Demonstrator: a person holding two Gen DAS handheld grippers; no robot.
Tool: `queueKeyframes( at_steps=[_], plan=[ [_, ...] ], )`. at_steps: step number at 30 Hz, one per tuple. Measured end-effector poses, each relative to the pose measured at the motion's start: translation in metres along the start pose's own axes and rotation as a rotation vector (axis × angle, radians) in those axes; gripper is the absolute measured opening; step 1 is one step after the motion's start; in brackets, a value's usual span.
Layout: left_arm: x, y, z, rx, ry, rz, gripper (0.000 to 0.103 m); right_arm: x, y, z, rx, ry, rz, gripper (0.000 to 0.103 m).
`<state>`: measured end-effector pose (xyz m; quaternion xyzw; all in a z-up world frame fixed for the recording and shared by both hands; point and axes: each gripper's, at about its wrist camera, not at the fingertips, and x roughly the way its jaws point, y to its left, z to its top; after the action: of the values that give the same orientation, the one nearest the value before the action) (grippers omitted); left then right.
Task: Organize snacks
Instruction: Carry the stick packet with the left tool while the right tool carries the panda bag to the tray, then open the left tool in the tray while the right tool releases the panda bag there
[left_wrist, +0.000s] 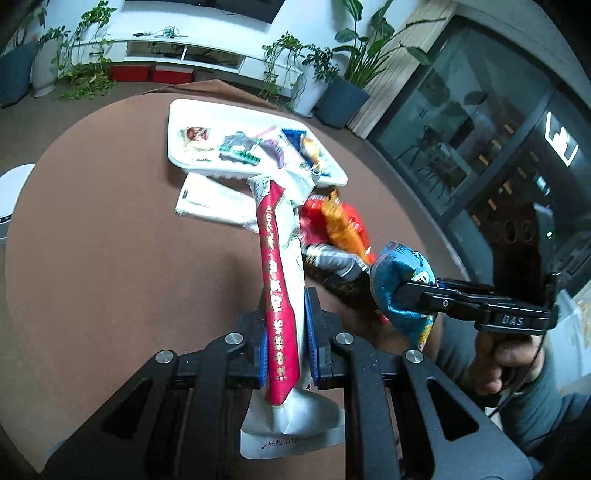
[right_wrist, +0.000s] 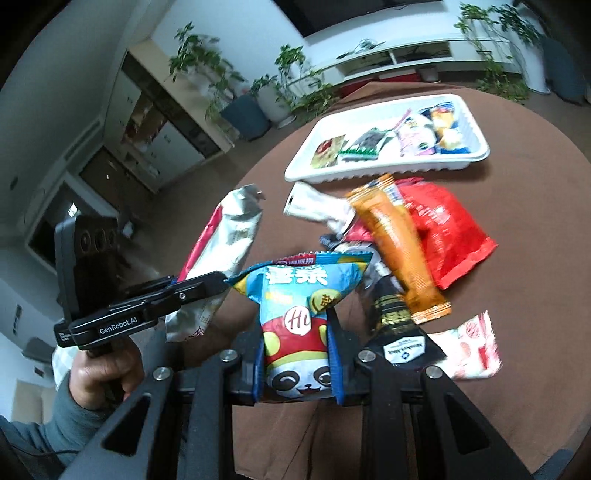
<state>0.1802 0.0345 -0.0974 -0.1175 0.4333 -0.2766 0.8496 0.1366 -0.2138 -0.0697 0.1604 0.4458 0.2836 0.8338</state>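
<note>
Left gripper (left_wrist: 286, 332) clamped on the red packet (left_wrist: 279, 295), held above the table (left_wrist: 110, 240), on the near side of the tray (left_wrist: 207, 110). Right gripper (right_wrist: 297, 354) clamped on the blue bag (right_wrist: 299, 314), also aloft, nearer than the tray and above the loose pile.

Red packet: long and flat, long axis running from the jaws toward the tray, far end tipped up, silver seal end hanging behind the pads. Probably light and crinkly, slippery foil; pinched near the lower third, so the far end likely to sag or swing. Better taken nearer mid-length.

Blue bag: puffy, soft, panda print upright toward the camera, top seam flaring toward the tray. Likely air-filled and light, contents fragile; gentle squeeze across the lower body suits it.

Orange stick (right_wrist: 399, 251) and red pouch (right_wrist: 450, 229) lying just before the tray, not yet sorted.
</note>
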Motion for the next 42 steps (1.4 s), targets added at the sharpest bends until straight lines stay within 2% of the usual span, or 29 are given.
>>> queueKeyframes(
  at_steps=[3,8,12,19,25,29,34,38,42],
  plan=[
    [-0.001,-0.002,0.014,0.002,-0.017,-0.003,0.014,-0.012,-0.009,0.009,0.029,-0.034,0.010,0.029],
    [-0.006,-0.001,0.039,-0.013,-0.053,-0.030,0.014,-0.032,-0.021,0.027,0.088,-0.082,0.094,0.029],
    [-0.009,0.003,0.061,-0.013,-0.077,-0.032,0.014,-0.044,-0.027,0.042,0.106,-0.110,0.124,0.029],
    [-0.010,0.017,0.112,-0.018,-0.113,-0.015,0.014,-0.064,-0.055,0.097,0.142,-0.189,0.076,0.029],
    [0.009,0.026,0.163,0.011,-0.094,0.015,0.014,-0.066,-0.076,0.149,0.166,-0.242,0.019,0.029],
    [0.041,0.042,0.193,-0.003,-0.052,0.015,0.014,-0.046,-0.075,0.185,0.135,-0.242,-0.008,0.029],
    [0.095,0.056,0.215,0.012,0.030,0.069,0.014,0.009,-0.074,0.223,0.098,-0.171,-0.052,0.029],
    [0.131,0.070,0.218,-0.007,0.077,0.095,0.014,0.059,-0.079,0.237,0.090,-0.099,-0.085,0.029],
    [0.151,0.076,0.214,-0.009,0.101,0.105,0.014,0.098,-0.088,0.246,0.086,-0.035,-0.111,0.029]
  ],
)
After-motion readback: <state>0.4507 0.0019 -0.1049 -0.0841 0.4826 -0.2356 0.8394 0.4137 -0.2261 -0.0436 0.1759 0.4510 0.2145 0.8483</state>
